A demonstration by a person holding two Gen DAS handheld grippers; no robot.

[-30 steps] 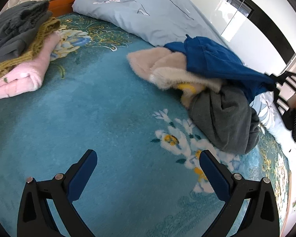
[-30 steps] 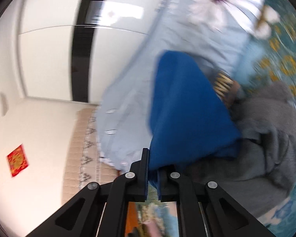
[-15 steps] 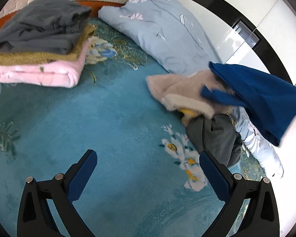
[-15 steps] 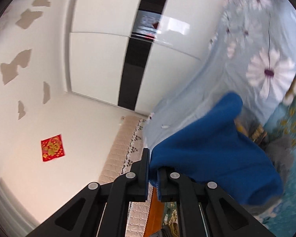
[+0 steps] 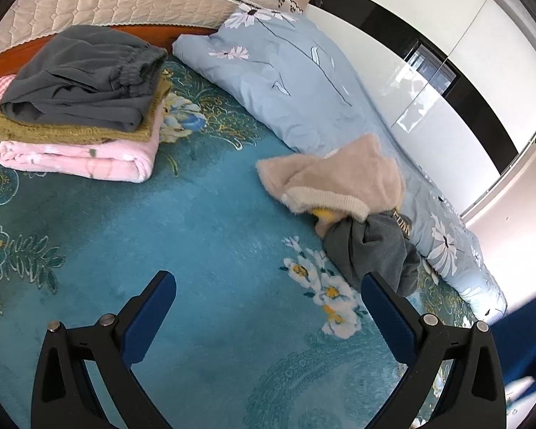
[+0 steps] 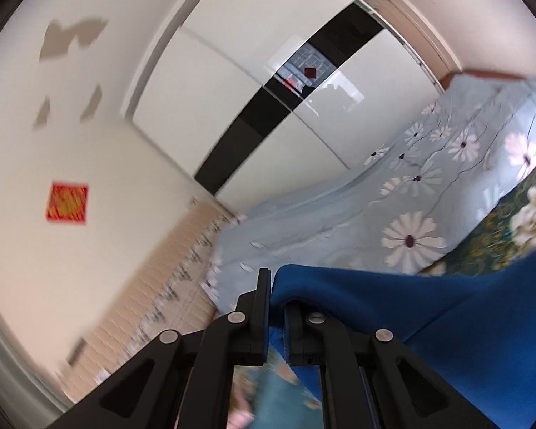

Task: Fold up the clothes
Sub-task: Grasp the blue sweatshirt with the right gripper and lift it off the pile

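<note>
My right gripper (image 6: 276,287) is shut on the edge of a blue garment (image 6: 428,307), which hangs in the air and trails to the lower right; a strip of the same blue garment (image 5: 525,339) shows at the right edge of the left wrist view. My left gripper (image 5: 268,300) stands open over the teal bedspread (image 5: 203,228), holding nothing. Ahead of it lies a loose heap: a beige fleece garment (image 5: 336,175) over a yellow piece, with a grey sweatshirt (image 5: 371,246) in front. At the far left sits a folded stack (image 5: 78,107), grey on olive on pink.
A light blue floral duvet (image 5: 303,82) lies rolled along the far side of the bed, by a white and black wardrobe (image 6: 268,85). A quilted beige headboard (image 5: 125,3) runs behind the stack. A red paper square (image 6: 67,203) hangs on the wall.
My right gripper has lifted the blue garment off the heap and carried it up and to the right. The left wrist view has swung to take in more of the folded stack.
</note>
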